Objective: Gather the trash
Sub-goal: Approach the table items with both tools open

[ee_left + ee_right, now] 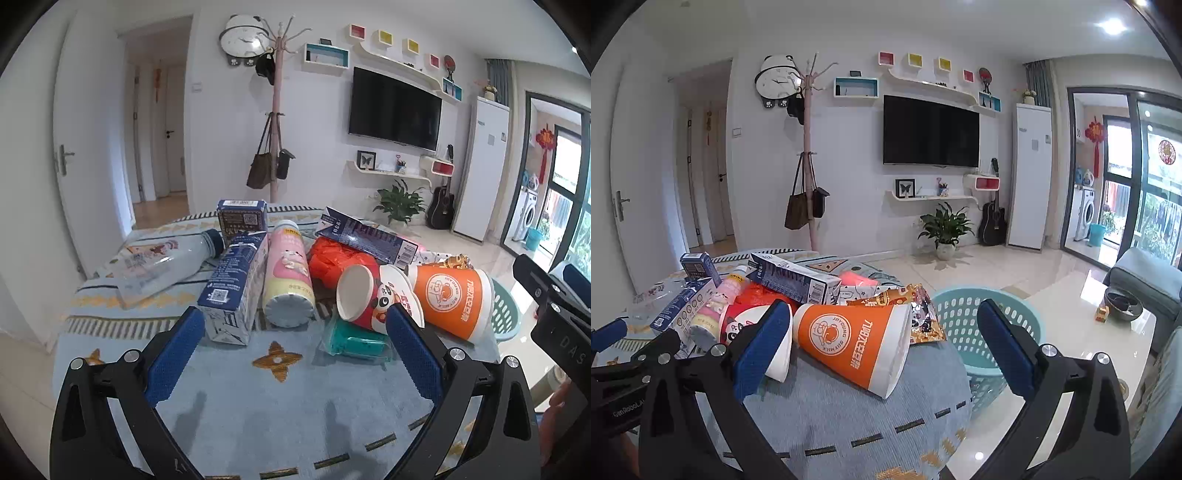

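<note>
- Both claws gape wide and empty: left claw point(295, 338) faces the pile, right claw point(884, 338) hovers by the orange cup point(855, 341).
- Trash lies heaped on the cloth-covered surface point(258, 417); the teal basket point(964, 314) waits just beside its edge.
- Straddle the orange cup across its body, squeeze gently since paper crushes, then carry it over the basket.

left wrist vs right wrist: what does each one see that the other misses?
Only left wrist: the green packet in front of the red panda cup, and the whole clear bottle. Only right wrist: the full teal basket beside the table, and the snack wrapper. Both: orange cup, blue carton, pink bottle, grippers open.
</note>
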Demonstrator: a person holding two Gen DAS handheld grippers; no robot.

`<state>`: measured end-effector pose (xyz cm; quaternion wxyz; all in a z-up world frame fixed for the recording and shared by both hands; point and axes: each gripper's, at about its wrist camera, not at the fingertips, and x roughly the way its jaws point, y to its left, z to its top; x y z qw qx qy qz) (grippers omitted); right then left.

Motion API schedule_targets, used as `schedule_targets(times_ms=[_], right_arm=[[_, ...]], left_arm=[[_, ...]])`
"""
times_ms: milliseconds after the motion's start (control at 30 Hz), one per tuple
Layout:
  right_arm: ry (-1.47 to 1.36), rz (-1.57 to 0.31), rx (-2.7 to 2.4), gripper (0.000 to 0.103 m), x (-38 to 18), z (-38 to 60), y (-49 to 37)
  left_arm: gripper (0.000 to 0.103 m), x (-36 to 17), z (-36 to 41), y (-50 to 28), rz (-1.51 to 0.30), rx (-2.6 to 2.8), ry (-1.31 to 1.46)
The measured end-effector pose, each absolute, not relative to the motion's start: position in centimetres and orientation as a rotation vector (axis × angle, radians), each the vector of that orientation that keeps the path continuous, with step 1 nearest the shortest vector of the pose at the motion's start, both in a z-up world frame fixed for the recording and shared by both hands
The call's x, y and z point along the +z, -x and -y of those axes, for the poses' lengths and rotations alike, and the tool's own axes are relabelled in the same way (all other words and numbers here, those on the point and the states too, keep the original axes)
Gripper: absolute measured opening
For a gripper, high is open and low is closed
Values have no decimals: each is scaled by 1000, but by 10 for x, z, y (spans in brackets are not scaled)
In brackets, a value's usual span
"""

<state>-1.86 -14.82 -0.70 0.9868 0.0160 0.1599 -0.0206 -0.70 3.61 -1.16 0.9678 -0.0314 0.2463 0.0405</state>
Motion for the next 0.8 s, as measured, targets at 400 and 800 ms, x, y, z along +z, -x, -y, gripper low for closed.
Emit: schedule_targets(times_ms=[400, 800], right_arm=[[-14, -297, -34, 97, -4, 142, 24], [-13, -306, -27, 97, -4, 142, 23]], left_arm=[[95, -8, -43, 9, -468, 80, 85], [95, -7, -43, 9, -471, 79, 89]])
